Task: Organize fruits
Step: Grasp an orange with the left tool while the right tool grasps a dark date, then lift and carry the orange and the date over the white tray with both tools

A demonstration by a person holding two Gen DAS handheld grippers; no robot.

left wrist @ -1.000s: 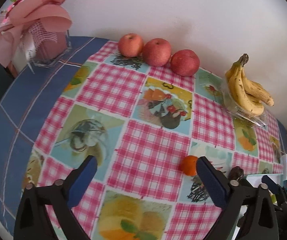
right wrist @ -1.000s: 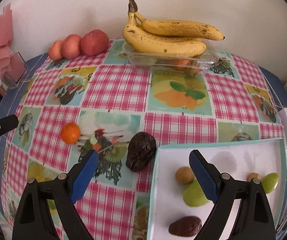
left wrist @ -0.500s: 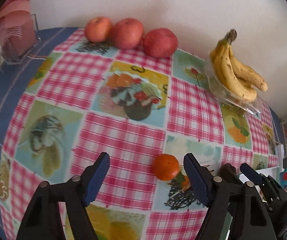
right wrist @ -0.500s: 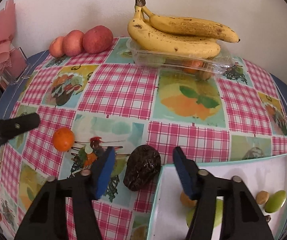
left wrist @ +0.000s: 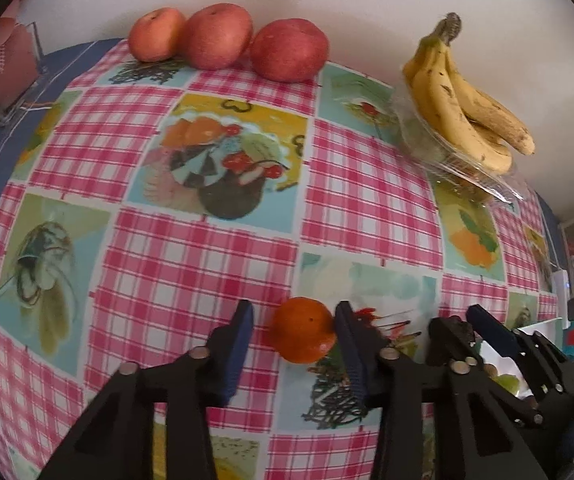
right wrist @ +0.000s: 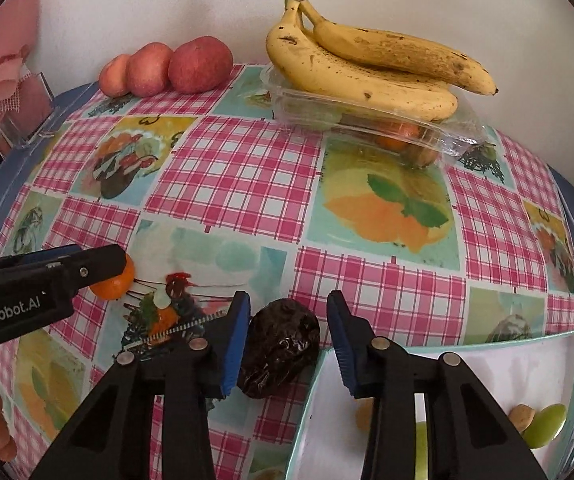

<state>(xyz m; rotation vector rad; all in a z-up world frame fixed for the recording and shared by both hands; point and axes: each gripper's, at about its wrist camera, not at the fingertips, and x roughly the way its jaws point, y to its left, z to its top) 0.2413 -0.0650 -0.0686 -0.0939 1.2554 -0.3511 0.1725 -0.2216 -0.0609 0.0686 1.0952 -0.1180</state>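
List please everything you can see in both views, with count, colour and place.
apples: 3, red, back by wall
bananas: bunch, yellow, spotted, on clear box
clear box: 1, back right, fruit inside
orange: 1, between left fingers
dark fruit: 1, wrinkled, between right fingers
tray: 1, white, teal rim, front right, small fruits inside
tablecloth: pink check
left gripper: open
right gripper: open

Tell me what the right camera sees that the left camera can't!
Only the right wrist view shows the green fruit lying in the white tray. Only the left wrist view shows the whole orange sitting between the left gripper fingers. Both show the apples, the bananas and the dark wrinkled fruit.
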